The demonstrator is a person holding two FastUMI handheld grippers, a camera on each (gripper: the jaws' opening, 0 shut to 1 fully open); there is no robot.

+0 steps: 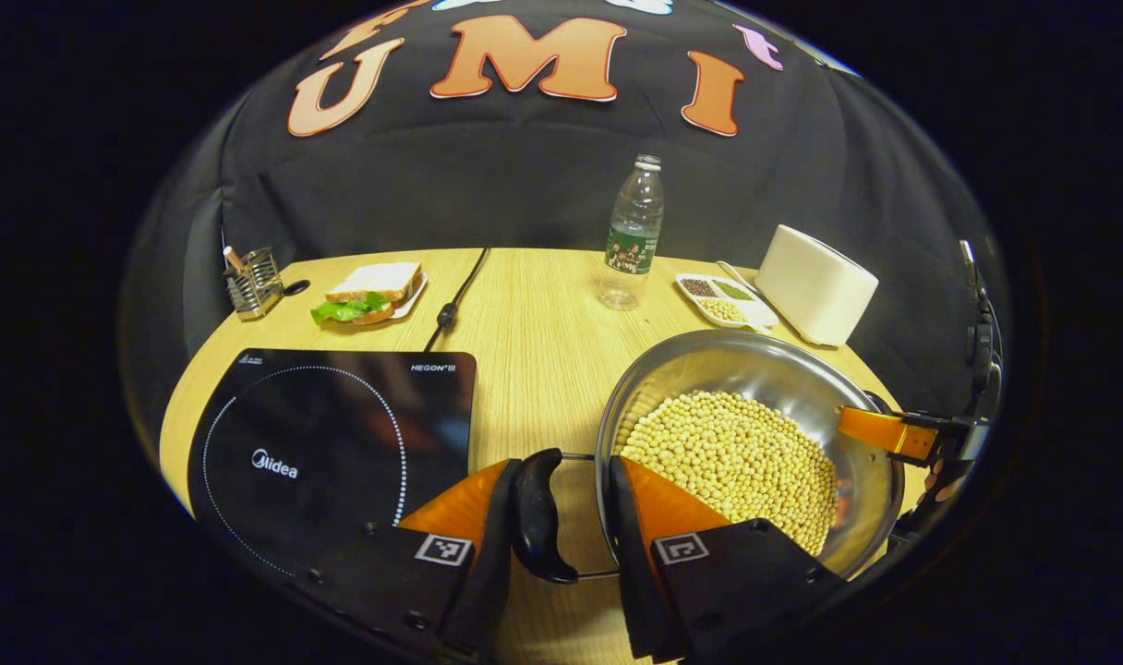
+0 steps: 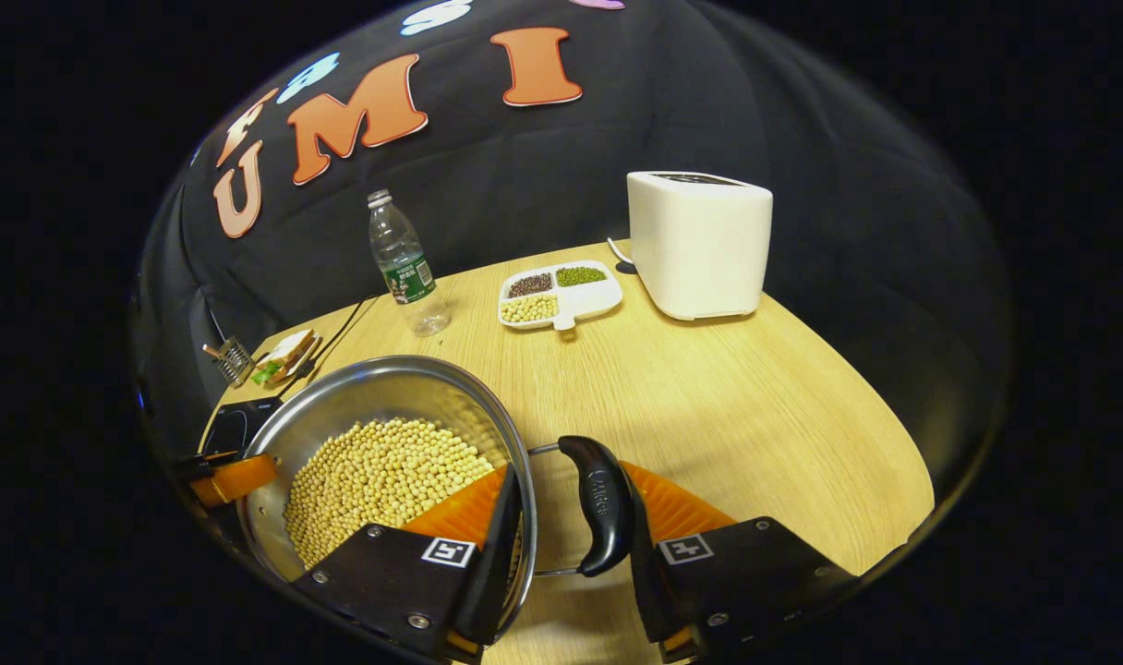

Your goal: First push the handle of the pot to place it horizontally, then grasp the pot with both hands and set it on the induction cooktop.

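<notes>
In the left gripper view, the left gripper (image 1: 566, 517) is at the bottom middle of the frame. Its two fingers sit on each side of a black pot handle (image 1: 536, 517) and the near wall of the pot (image 1: 746, 443), one finger outside by the handle and one inside over the yellow beans (image 1: 737, 462). The jaws look partly closed around the handle and rim, but I cannot tell if both are pressing. The pot is in the lower right of the frame, standing on the wooden table (image 1: 534, 323). The induction cooktop (image 1: 331, 443) is in the lower left, just beside the pot, with nothing on it. The right gripper (image 1: 894, 432) shows at the far right edge, by the pot's other side. In the right gripper view, the right gripper (image 2: 566, 522) is at the bottom middle, its fingers on each side of the other black handle (image 2: 603, 503) and the rim, again partly closed, grip not sure. The pot (image 2: 386, 434) is in the lower left. I think the handles are now flat and both sides are being taken. Lifting the pot and setting it on the cooktop is left to do.
</notes>
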